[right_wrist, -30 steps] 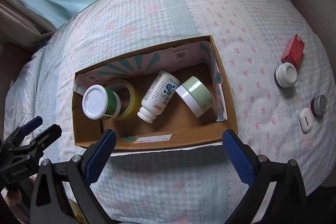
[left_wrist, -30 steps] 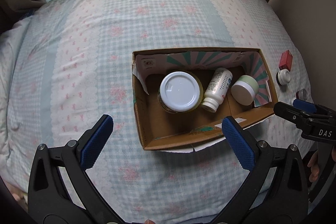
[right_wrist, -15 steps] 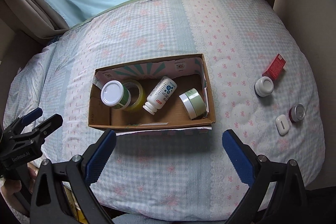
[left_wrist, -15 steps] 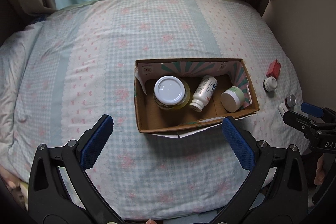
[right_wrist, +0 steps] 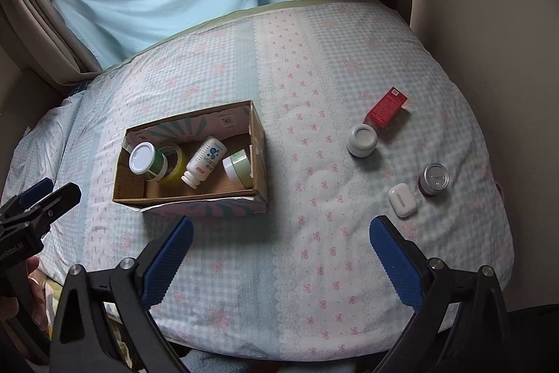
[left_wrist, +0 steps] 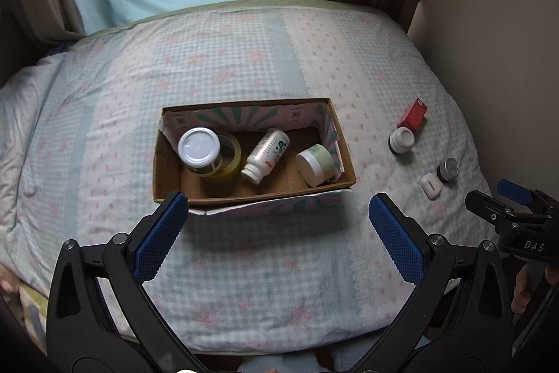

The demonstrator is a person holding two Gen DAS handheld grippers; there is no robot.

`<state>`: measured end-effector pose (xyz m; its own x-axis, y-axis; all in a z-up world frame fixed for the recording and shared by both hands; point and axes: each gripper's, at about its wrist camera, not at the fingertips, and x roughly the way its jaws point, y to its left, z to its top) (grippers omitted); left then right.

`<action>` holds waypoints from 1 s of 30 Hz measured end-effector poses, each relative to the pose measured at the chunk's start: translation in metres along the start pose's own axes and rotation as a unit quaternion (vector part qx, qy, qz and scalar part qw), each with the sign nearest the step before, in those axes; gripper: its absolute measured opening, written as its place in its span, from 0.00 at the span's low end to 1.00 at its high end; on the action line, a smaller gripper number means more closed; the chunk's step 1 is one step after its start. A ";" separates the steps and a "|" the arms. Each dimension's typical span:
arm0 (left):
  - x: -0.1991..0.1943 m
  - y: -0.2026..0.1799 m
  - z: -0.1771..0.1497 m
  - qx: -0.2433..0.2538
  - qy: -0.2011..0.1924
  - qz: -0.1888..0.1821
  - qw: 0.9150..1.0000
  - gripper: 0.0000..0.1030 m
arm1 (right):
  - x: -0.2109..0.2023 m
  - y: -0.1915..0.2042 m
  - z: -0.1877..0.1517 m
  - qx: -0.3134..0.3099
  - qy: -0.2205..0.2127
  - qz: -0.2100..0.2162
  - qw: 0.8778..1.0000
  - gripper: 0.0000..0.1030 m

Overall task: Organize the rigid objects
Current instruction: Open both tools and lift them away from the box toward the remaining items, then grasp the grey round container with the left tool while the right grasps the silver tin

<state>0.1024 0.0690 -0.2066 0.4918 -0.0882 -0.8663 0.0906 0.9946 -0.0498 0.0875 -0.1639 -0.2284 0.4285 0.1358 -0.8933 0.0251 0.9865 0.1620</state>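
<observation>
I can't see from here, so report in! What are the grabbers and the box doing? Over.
Both grippers, left and right, open, empty. Cardboard box holds four things; four more lie outside it. Nothing in the way.

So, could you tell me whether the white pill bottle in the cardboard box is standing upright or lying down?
Lying down. The white pill bottle rests on its side on the floor of the cardboard box, its cap end toward the near wall, between the tape roll and the green jar.

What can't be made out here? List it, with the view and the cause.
- Tape roll: mostly hidden behind the white-lidded jar, both views.
- Bottle label: too small to read, both views.
- Box near wall's inside: hidden by its own rim, both views.
- Red carton print: too small, right wrist view.
</observation>
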 end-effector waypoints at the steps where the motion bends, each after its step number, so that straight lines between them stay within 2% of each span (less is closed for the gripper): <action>1: 0.001 -0.014 -0.001 0.004 0.001 0.003 1.000 1.00 | -0.002 -0.014 -0.002 0.005 0.000 0.002 1.000 0.98; 8: 0.015 -0.099 0.004 0.006 0.014 -0.012 1.000 1.00 | -0.004 -0.106 -0.009 0.023 0.006 -0.023 0.999 0.98; 15: 0.037 -0.162 0.019 0.059 0.026 -0.017 0.998 1.00 | 0.005 -0.178 -0.007 0.105 0.017 -0.044 0.993 0.98; 22: 0.094 -0.209 0.040 0.108 0.060 -0.034 0.992 1.00 | 0.032 -0.218 -0.004 0.166 0.031 -0.070 0.983 0.98; 30: 0.181 -0.259 0.063 0.157 0.105 -0.053 0.981 1.00 | 0.073 -0.234 0.008 0.204 0.043 -0.094 0.974 0.97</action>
<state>0.2226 -0.2079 -0.3192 0.2800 -0.1438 -0.9492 0.4093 0.9122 -0.0175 0.1202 -0.3856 -0.3283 0.3057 -0.0190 -0.9519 0.4599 0.8784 0.1301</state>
